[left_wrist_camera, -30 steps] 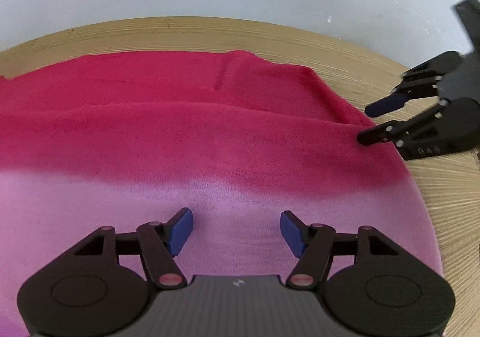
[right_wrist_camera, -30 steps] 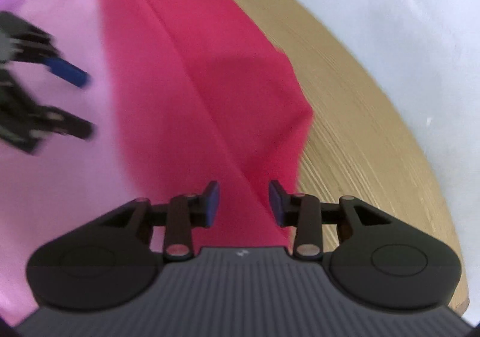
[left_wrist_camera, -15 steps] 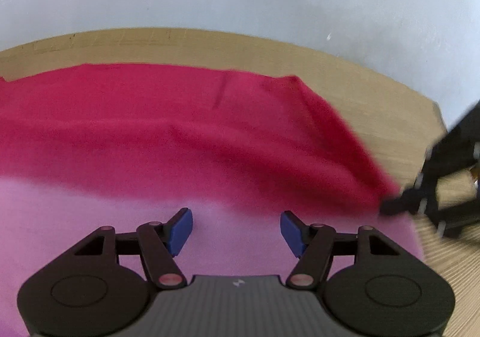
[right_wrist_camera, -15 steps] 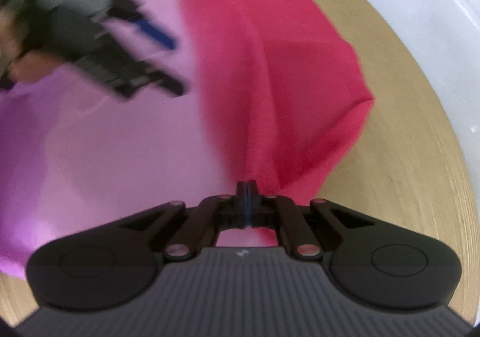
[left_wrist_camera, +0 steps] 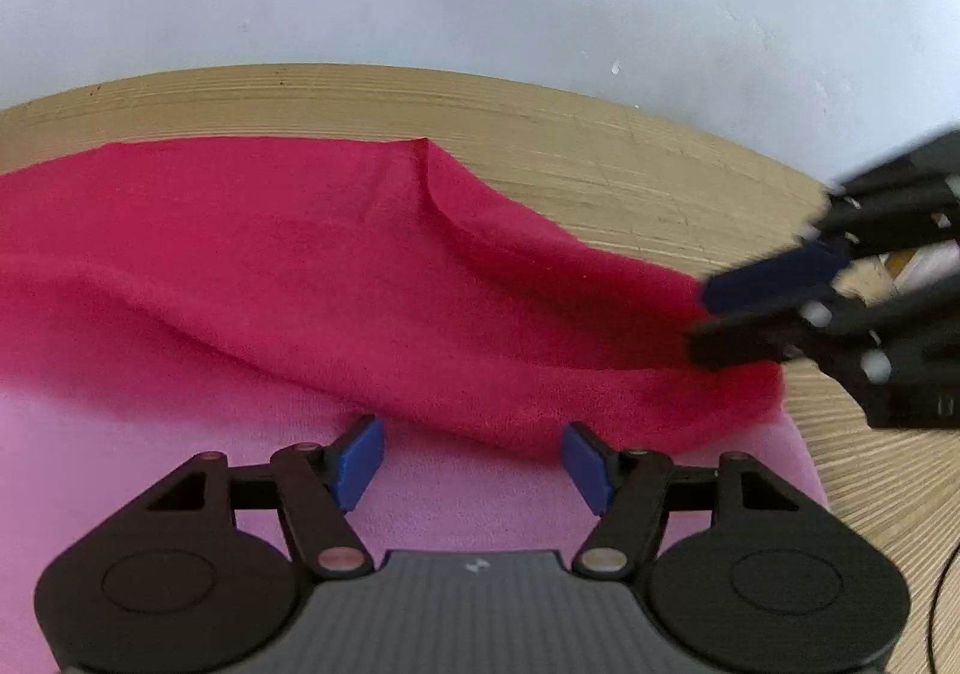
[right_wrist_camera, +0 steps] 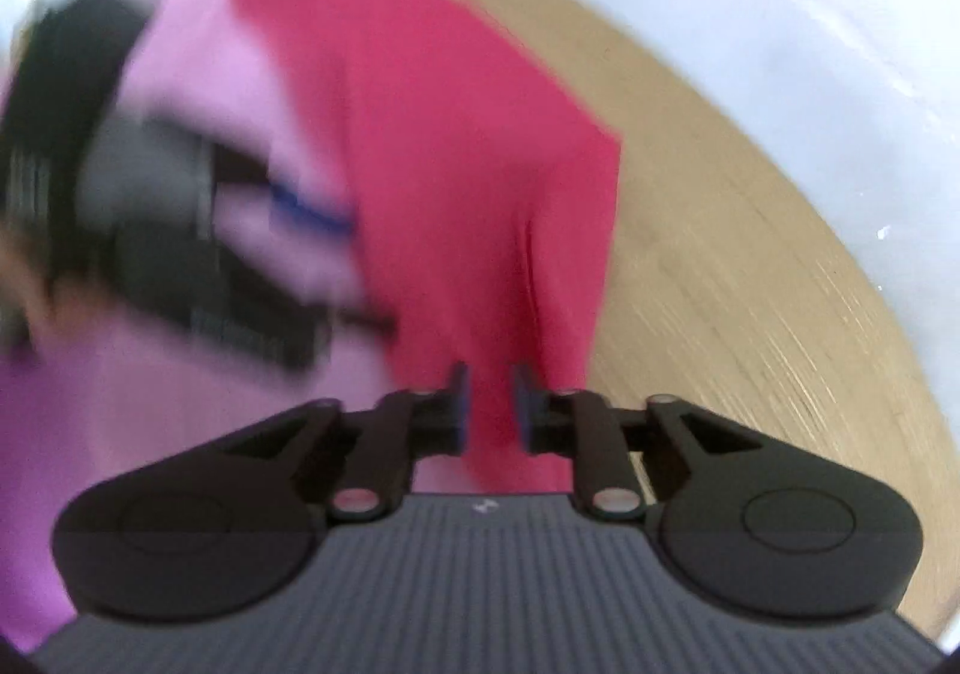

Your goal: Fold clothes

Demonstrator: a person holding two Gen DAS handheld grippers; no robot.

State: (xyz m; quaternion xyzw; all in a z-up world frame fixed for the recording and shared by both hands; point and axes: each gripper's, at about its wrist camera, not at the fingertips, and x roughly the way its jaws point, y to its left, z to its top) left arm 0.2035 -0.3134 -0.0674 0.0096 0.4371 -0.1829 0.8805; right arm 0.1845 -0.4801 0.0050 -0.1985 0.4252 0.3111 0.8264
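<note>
**Red-to-pink cloth on the wooden surface, right gripper at its corner**

A soft cloth (left_wrist_camera: 372, 278) that shades from deep red to pale pink lies spread over a light wooden surface (left_wrist_camera: 630, 158) with a pale wall behind it. Its red part is rumpled, with a ridge running across it and one raised fold near the far edge.

The left gripper (left_wrist_camera: 474, 461) hovers over the pink part with its blue-padded jaws spread wide and nothing between them.

The right gripper (right_wrist_camera: 491, 410) is at the cloth's red corner near the surface's edge. Its jaws have just been opening after a full closure and now stand a small gap apart, with red fabric showing between the pads; that view is blurred, so whether the pads touch the fabric cannot be told.
</note>
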